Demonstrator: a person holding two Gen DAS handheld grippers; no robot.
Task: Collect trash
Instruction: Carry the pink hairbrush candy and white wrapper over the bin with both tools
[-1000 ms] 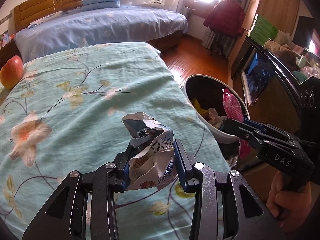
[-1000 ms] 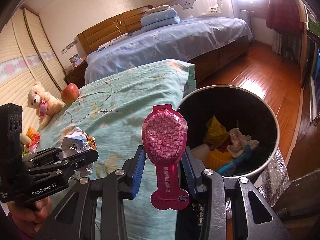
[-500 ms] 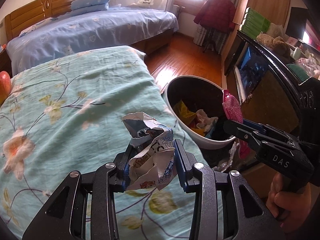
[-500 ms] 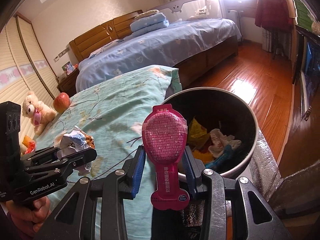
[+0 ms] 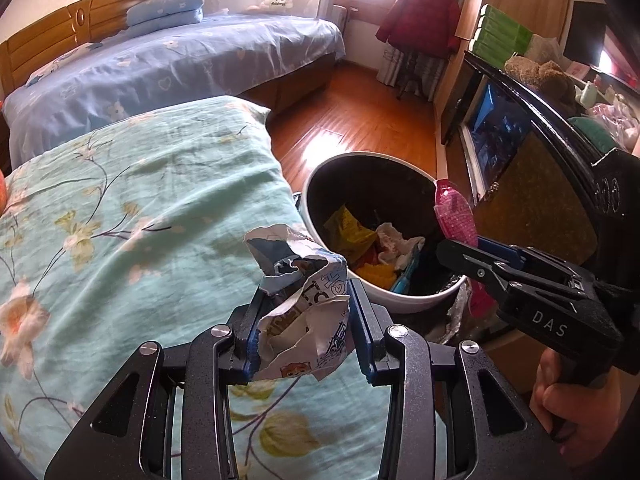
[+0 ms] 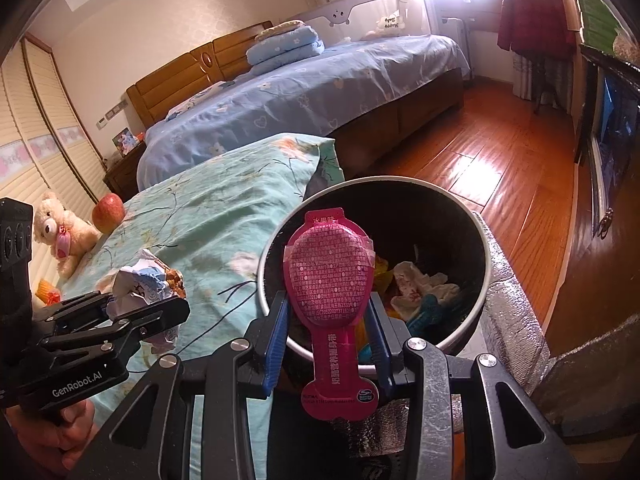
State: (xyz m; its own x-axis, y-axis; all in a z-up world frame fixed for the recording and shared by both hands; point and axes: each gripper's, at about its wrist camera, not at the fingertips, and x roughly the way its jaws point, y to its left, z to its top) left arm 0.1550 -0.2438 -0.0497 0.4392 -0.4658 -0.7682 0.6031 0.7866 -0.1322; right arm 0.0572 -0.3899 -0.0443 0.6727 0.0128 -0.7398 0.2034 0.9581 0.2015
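Crumpled paper wrapper [image 5: 304, 312] is pinched between the left gripper [image 5: 306, 336] fingers, held over the floral teal bedding [image 5: 140, 208]. Beside it, a pink spoon-shaped packet [image 6: 332, 304] is clamped upright in the right gripper [image 6: 330, 344] — just at the near rim of the round trash bin [image 6: 486, 256], where other scraps already lie.

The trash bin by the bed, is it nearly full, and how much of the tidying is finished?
Done: the bin already holds yellow wrappers and crumpled tissue, but is far from full. In hand: the left gripper is clamped on a crumpled paper wrapper over the quilt; the right gripper grips a pink packet at the bin's rim. Left: dropping both in. A small orange item near the teddy bear may be trash too.
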